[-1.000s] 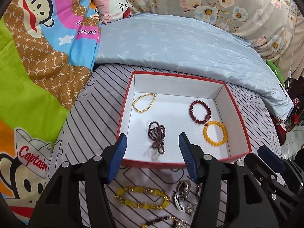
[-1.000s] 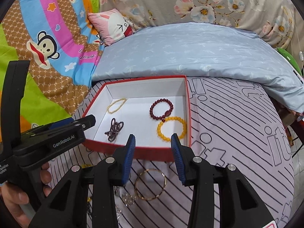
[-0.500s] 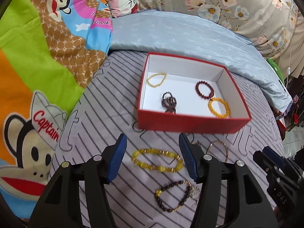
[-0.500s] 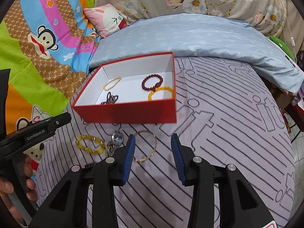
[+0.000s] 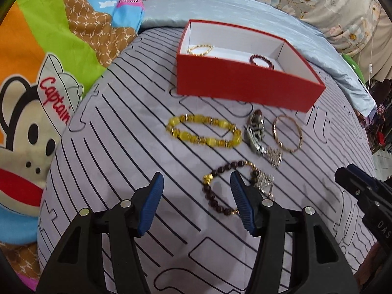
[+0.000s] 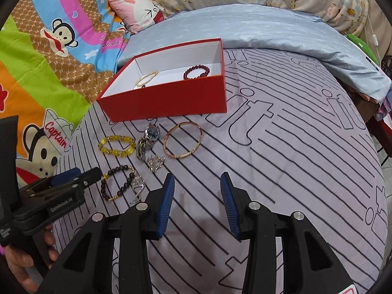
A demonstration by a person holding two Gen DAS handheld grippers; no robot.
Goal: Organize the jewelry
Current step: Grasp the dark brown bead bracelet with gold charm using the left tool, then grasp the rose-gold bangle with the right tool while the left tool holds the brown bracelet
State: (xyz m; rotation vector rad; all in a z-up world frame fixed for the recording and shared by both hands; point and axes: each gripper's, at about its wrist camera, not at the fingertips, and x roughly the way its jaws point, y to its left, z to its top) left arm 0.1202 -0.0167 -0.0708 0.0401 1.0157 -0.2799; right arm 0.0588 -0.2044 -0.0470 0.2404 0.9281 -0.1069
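A red box with a white inside sits on the striped bedspread and holds a gold chain and a dark red bead bracelet. In front of it lie a yellow bead bracelet, a silver watch, a rose-gold bangle and a dark brown bead bracelet. My left gripper is open just left of the brown bracelet, its right finger overlapping it. My right gripper is open over bare bedspread, right of the jewelry.
A cartoon monkey blanket covers the left side. A light blue quilt and a pink pillow lie behind the box. A hand holds the left tool. The bed edge falls off at the right.
Both grippers have pulled back from over the box and sunk toward the bedspread. The loose jewelry in front of the box has come into full view. Neither gripper's opening has changed.
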